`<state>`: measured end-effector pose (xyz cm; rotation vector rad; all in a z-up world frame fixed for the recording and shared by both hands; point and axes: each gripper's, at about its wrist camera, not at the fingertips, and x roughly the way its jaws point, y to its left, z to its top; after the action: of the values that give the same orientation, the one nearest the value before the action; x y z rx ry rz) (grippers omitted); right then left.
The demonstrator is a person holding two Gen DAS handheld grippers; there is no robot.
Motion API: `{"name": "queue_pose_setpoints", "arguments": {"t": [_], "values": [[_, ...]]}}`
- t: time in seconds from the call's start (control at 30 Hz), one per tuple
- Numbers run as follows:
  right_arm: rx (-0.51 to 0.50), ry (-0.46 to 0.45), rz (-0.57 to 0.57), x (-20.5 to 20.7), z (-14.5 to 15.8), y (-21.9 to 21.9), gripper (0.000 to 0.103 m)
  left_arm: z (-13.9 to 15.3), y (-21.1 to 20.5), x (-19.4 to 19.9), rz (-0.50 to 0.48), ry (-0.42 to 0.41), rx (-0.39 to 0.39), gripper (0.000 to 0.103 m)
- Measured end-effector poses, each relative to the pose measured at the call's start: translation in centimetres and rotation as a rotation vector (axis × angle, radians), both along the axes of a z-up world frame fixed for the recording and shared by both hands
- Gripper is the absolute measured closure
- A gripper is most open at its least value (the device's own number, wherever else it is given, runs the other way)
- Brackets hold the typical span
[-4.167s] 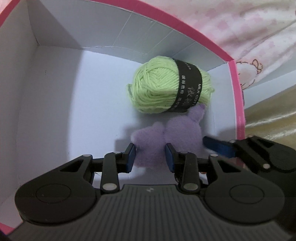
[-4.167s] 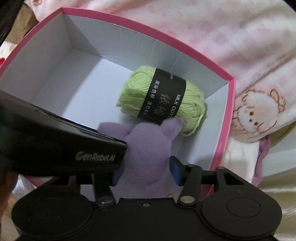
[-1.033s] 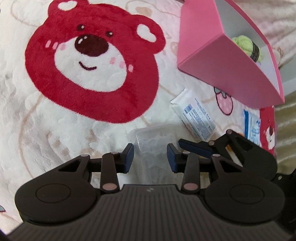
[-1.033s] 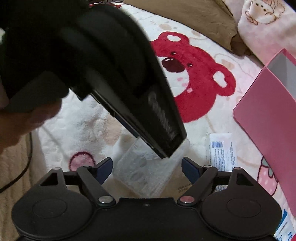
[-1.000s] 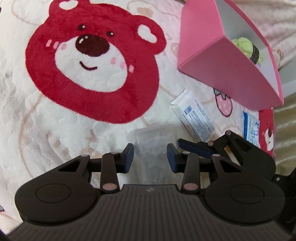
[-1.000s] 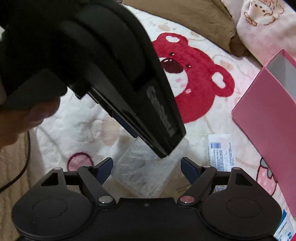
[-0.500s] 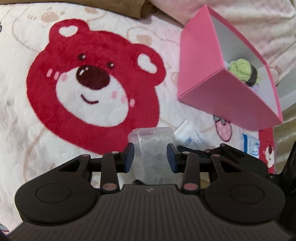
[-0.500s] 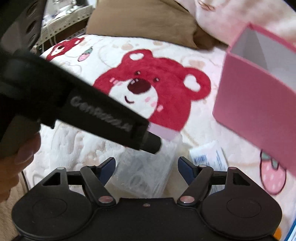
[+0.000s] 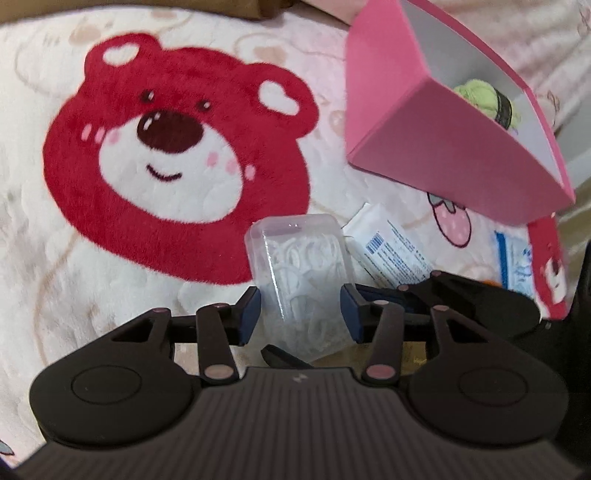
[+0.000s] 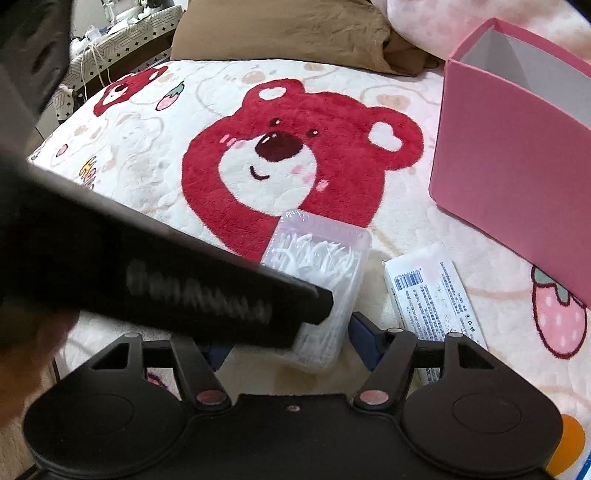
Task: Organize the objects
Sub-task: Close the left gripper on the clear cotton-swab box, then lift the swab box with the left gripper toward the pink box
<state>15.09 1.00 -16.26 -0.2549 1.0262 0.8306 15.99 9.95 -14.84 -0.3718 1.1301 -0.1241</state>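
A clear plastic box of white floss picks [image 9: 295, 258] stands tipped up off the bear blanket, between the fingers of my left gripper [image 9: 301, 314]. The left jaws are opening, but their blue pads [image 9: 251, 314] still lie against the box's two sides. My right gripper [image 10: 288, 347] comes at the same box [image 10: 325, 266] from the near side. Its jaws are closing with the box's lower end between them, and a small gap shows at the right pad [image 10: 360, 339]. The left tool's black housing [image 10: 166, 280] hides the other pad.
The pink box [image 9: 443, 155] stands open at the right with a green yarn ball [image 9: 480, 96] inside. A white barcode packet [image 10: 428, 288] lies beside the floss box and a blue-white sachet [image 9: 513, 258] further right. A brown cushion [image 10: 288, 33] lies at the far edge of the blanket.
The floss box lay flat a second ago; the left gripper has tipped it up off the blanket. The left jaws have widened slightly, and the right jaws have narrowed around the box.
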Motion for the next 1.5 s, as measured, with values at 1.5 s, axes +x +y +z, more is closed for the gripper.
{"name": "queue_pose_setpoints", "arguments": {"t": [1.5], "values": [[0.179, -0.155, -0.229, 1.1, 15.3, -11.4, 0.037, 17.1, -8.1, -0.6, -0.246, -0.293, -0.016, 0.072]]}}
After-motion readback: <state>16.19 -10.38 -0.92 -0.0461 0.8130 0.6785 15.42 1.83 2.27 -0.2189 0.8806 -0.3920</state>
